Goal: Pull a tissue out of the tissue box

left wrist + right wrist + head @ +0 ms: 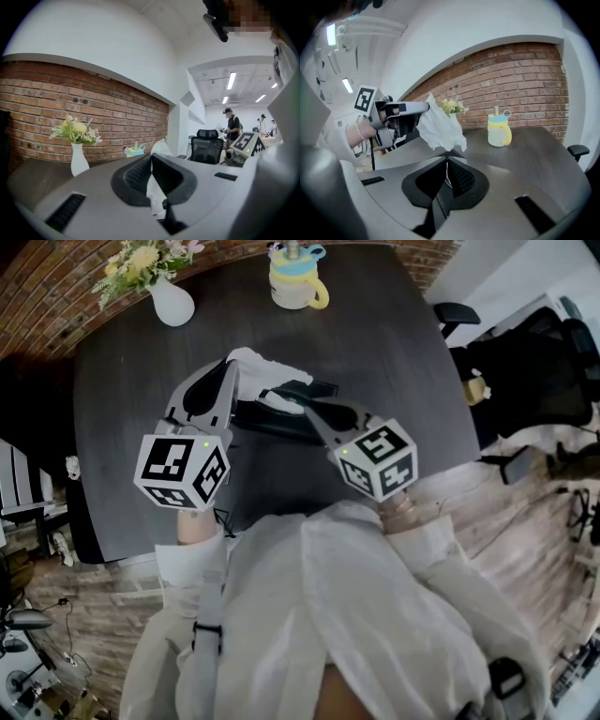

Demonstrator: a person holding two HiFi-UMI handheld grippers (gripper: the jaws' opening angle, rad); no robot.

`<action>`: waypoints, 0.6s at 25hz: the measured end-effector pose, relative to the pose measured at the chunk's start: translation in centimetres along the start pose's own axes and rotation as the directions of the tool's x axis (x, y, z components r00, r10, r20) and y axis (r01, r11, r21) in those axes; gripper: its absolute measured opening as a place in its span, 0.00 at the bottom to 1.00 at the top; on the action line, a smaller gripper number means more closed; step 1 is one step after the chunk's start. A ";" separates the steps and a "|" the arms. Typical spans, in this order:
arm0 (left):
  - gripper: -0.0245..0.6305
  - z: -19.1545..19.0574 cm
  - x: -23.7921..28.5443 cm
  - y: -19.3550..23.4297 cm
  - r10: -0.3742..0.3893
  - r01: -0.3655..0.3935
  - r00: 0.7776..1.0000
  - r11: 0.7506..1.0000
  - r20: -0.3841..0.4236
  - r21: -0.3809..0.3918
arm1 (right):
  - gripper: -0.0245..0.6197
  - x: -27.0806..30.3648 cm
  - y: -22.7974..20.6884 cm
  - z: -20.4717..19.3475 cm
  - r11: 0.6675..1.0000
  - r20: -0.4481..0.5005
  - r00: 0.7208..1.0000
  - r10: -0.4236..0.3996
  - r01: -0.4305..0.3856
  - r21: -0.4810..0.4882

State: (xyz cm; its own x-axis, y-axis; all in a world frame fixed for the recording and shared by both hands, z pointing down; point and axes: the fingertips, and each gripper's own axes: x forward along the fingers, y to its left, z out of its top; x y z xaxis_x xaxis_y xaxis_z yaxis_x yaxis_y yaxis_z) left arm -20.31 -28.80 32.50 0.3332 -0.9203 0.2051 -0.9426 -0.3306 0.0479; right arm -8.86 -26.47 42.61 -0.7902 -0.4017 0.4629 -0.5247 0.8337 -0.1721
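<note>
Dark desk [394, 343] up against a brick wall [525, 79], for context. The tissue [440, 127] is seen up in the air above the desk. It's pinched near its top by the left gripper [151, 161], whose fingers are clamped together on it, with white paper showing between the pads. It looks clear of the box [270, 420], or very nearly; the trailing end can't be made out from the head view. The right gripper [446, 165] has its fingers shut too, apparently on a thin edge of the box, so the box is held near the middle of the desk.

Best guess for doing this well:
- The pull should be taken straight up and away from the slot in one smooth line, not sideways. That way the sheet isn't torn and a second one isn't dragged out.
- The box should be kept low, not lifted along with it.

The vase [172, 304] and cup [295, 285] are well apart at the far edge, so nothing's likely to get knocked.
</note>
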 end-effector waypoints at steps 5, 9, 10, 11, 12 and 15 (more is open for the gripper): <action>0.04 0.1 -1.5 0.8 0.048 -0.048 0.998 0.999 0.028 -0.011 | 0.05 -0.6 1.1 4.0 0.996 0.089 0.995 0.038 -0.031 -0.080; 0.04 0.1 -2.8 1.4 0.094 -0.091 0.994 0.995 0.063 -0.050 | 0.05 -0.5 1.7 6.1 0.989 0.118 0.990 0.074 -0.058 -0.136; 0.04 0.1 -3.0 1.4 0.105 -0.101 0.992 0.993 0.067 -0.058 | 0.05 -0.5 1.8 6.6 0.988 0.125 0.989 0.083 -0.065 -0.141; 0.04 0.0 -3.3 1.4 0.114 -0.110 0.991 0.992 0.069 -0.063 | 0.05 -0.6 2.0 7.0 0.987 0.133 0.987 0.092 -0.073 -0.142; 0.04 -0.1 -3.5 1.4 0.120 -0.116 0.990 0.991 0.070 -0.067 | 0.05 -0.6 2.1 7.3 0.987 0.142 0.985 0.101 -0.081 -0.142; 0.04 -0.6 -4.0 1.2 0.132 -0.126 0.989 0.988 0.071 -0.085 | 0.05 -0.8 2.7 8.6 0.982 0.182 0.974 0.132 -0.104 -0.156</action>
State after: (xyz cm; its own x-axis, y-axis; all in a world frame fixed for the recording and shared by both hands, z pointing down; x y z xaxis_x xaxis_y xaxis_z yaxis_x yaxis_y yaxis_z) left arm -22.84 -25.36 32.31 0.2063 -0.9684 0.1399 -0.9757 -0.1929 0.1040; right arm -12.35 -27.17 34.24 -0.8966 -0.3507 0.2704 -0.3843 0.9196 -0.0818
